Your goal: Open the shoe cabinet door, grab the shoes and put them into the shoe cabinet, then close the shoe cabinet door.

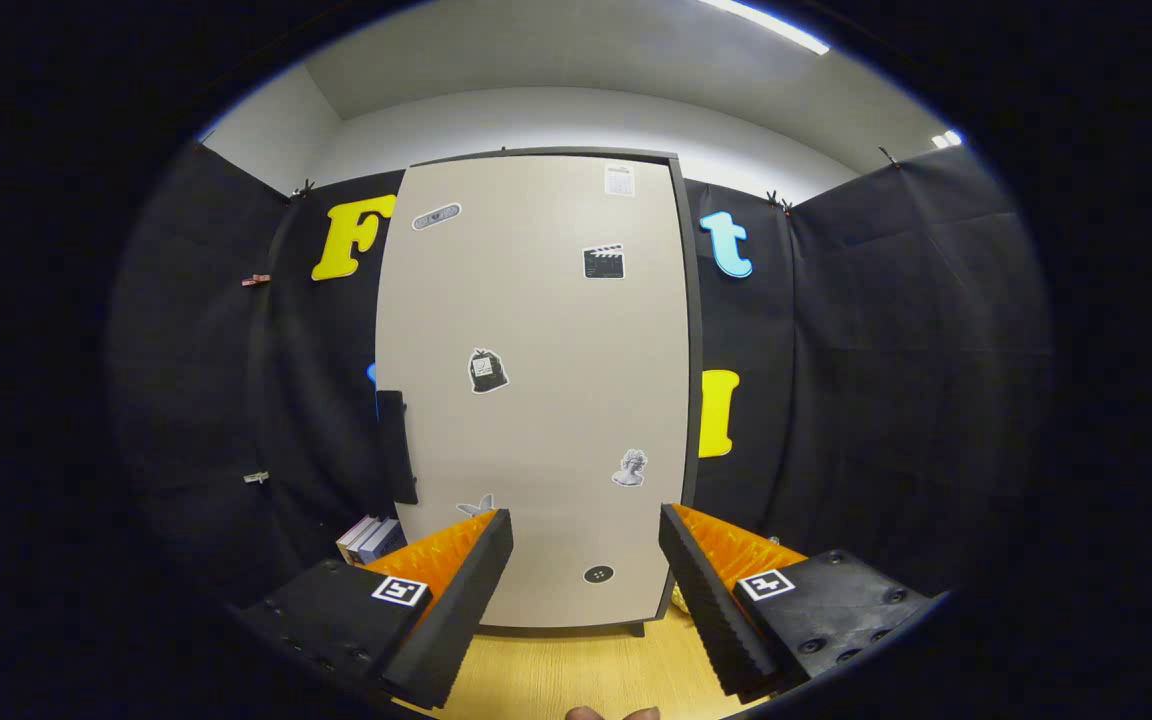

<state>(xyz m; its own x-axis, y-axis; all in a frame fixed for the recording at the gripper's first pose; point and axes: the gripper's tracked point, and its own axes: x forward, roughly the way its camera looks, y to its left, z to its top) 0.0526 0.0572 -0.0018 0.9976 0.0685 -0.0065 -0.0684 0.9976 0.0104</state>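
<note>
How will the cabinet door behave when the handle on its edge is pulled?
The door looks like a flat rigid panel, so it should probably swing stiffly, not bend. The narrow handle may slip from a loose grip. The fingers stand open, short of it.

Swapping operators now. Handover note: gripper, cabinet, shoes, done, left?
Gripper: open, holding nothing, fingers pointed at the shoe cabinet door ahead, apart from it.
Door: shut. Its dark handle sits on the door's left edge, beyond the left finger.
Shoes: none seen from here. Books stand on the floor left of the cabinet.
Done: nothing.
Left: open the door, load the shoes, close the door.
</note>
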